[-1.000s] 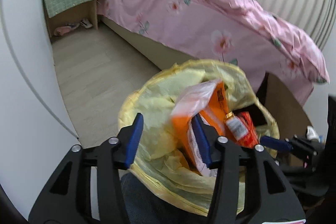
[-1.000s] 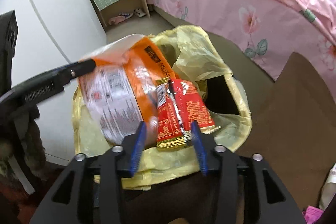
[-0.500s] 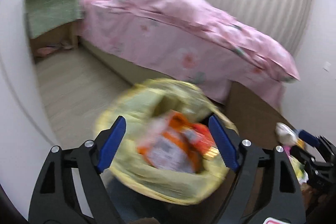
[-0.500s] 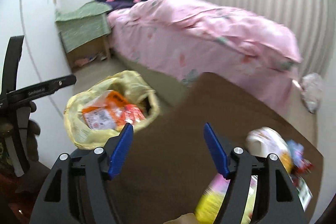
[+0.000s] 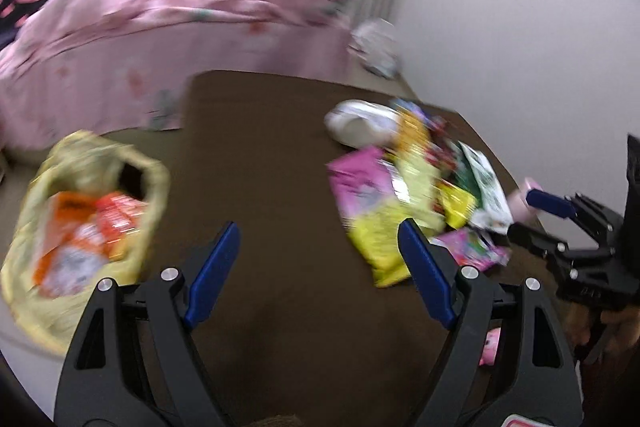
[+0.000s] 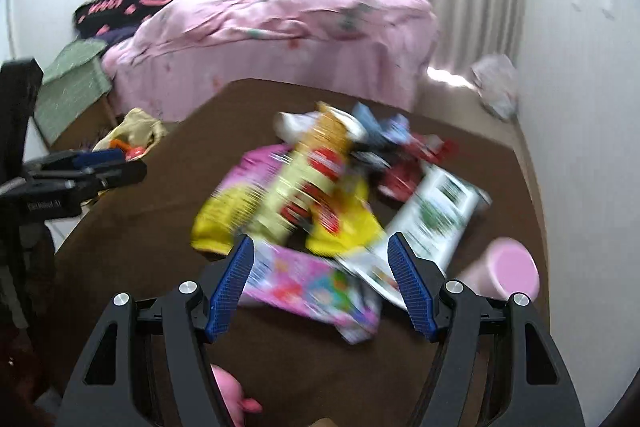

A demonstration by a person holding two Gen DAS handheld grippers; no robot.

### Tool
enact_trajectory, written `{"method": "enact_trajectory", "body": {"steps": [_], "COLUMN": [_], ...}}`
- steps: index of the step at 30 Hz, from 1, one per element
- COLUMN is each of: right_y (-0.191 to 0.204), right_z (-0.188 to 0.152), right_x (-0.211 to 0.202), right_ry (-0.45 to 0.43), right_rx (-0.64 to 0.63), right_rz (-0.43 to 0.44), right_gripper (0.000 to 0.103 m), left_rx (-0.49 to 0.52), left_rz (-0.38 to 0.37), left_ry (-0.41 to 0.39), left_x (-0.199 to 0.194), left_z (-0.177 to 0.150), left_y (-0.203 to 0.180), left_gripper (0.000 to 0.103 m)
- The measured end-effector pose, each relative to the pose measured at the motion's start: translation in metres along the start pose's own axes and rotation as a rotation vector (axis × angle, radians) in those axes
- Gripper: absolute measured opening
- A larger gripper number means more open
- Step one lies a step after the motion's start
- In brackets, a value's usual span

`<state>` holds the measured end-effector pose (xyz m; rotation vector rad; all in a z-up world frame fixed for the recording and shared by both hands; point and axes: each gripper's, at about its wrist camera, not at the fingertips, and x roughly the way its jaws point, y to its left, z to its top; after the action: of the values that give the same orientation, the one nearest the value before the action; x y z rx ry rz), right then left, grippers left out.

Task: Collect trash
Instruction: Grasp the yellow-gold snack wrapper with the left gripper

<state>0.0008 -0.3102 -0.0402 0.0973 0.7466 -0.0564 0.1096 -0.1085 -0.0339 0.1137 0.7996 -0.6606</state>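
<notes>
Your left gripper [image 5: 316, 267] hovers over a dark brown table [image 5: 260, 155] with its blue-padded jaws spread wide and nothing between them. Beyond the table's left edge, lower down, stands a bin lined with a yellow trash bag [image 5: 156, 179]; inside it lie an orange snack packet [image 5: 66, 223] and a red wrapper [image 5: 120, 215]. The picture is smeared by motion, so fine print on the packets cannot be read.

To the right on the tabletop sits a loose pile of wrappers [image 5: 408, 179]: a pink packet, a yellow-green one, a green-and-white one, with a white crumpled bag [image 5: 360, 125] at the far end. Your right gripper [image 5: 560, 215] shows at the right edge of this view, over the table's right side.

From the right wrist, your right gripper [image 6: 320, 275] also has its jaws spread apart and holds nothing. Directly beneath and just ahead of the fingers lies a bright pink packet with cartoon print [image 6: 312, 283], and beyond it the heap of yellow, red and white wrappers [image 6: 320, 187]. A pink cup [image 6: 508, 271] lies on its side near the table's right edge (its open mouth faces you). A green-and-white pouch [image 6: 436, 215] lies between the cup and the heap.

Behind the table is a bed with a pink floral quilt [image 6: 280, 27], and a green checked cloth [image 6: 68, 87] covers a small stand at the left.
</notes>
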Motion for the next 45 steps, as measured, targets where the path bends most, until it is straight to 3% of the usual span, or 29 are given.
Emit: {"method": "enact_trajectory", "body": {"steps": [4, 8, 10, 11, 15, 18, 21, 27, 32, 35, 38, 40, 42, 45], "right_y": [-0.025, -0.031, -0.034, -0.034, -0.027, -0.020, -0.007, 0.015, 0.020, 0.025, 0.019, 0.008, -0.008, -0.026], "right_z": [-0.018, -0.029, -0.033, -0.033, -0.028, -0.027, -0.026, -0.037, -0.040, -0.038, -0.032, -0.032, -0.034, -0.039], "right_x": [-0.002, 0.008, 0.013, 0.015, 0.031, 0.046, 0.051, 0.046, 0.042, 0.031, 0.010, 0.002, -0.005, -0.010], "right_ry": [0.005, 0.037, 0.053, 0.063, 0.101, 0.150, 0.175, 0.228, 0.255, 0.225, 0.130, 0.095, 0.077, 0.051], "right_rx": [0.064, 0.089, 0.105, 0.117, 0.115, 0.103, 0.066, 0.029, 0.064, 0.049, 0.016, 0.032, 0.094, 0.182], "right_rz": [-0.048, -0.119, -0.117, -0.113, -0.053, -0.054, -0.093, -0.063, 0.010, 0.076, -0.035, -0.105, -0.122, -0.123], "right_gripper": [0.066, 0.066, 0.066, 0.066, 0.066, 0.066, 0.066, 0.066, 0.066, 0.066, 0.066, 0.066, 0.066, 0.066], "left_rx": [0.034, -0.014, -0.034, -0.043, -0.037, -0.035, -0.043, -0.066, -0.073, -0.074, -0.054, -0.027, -0.009, -0.011], "left_rz": [-0.064, -0.020, 0.002, 0.004, -0.008, 0.011, 0.022, 0.019, 0.005, -0.028, -0.089, -0.141, -0.180, -0.214], "left_ry": [0.068, 0.144, 0.208, 0.225, 0.211, 0.200, 0.197, 0.201, 0.204, 0.191, 0.148, 0.113, 0.100, 0.140], "left_x": [0.032, 0.062, 0.079, 0.083, 0.076, 0.064, 0.056, 0.051, 0.053, 0.049, 0.040, 0.038, 0.043, 0.072], "left_z": [0.004, 0.009, 0.008, 0.007, 0.008, 0.006, 0.005, 0.002, 0.000, 0.001, 0.008, 0.016, 0.023, 0.038], "left_y": [-0.028, -0.037, -0.037, -0.035, -0.027, -0.017, -0.003, 0.009, 0.010, 0.006, -0.001, -0.011, -0.026, -0.049], "left_gripper": [0.069, 0.056, 0.031, 0.030, 0.018, 0.014, 0.014, 0.014, 0.014, 0.014, 0.021, 0.038, 0.044, 0.045]}}
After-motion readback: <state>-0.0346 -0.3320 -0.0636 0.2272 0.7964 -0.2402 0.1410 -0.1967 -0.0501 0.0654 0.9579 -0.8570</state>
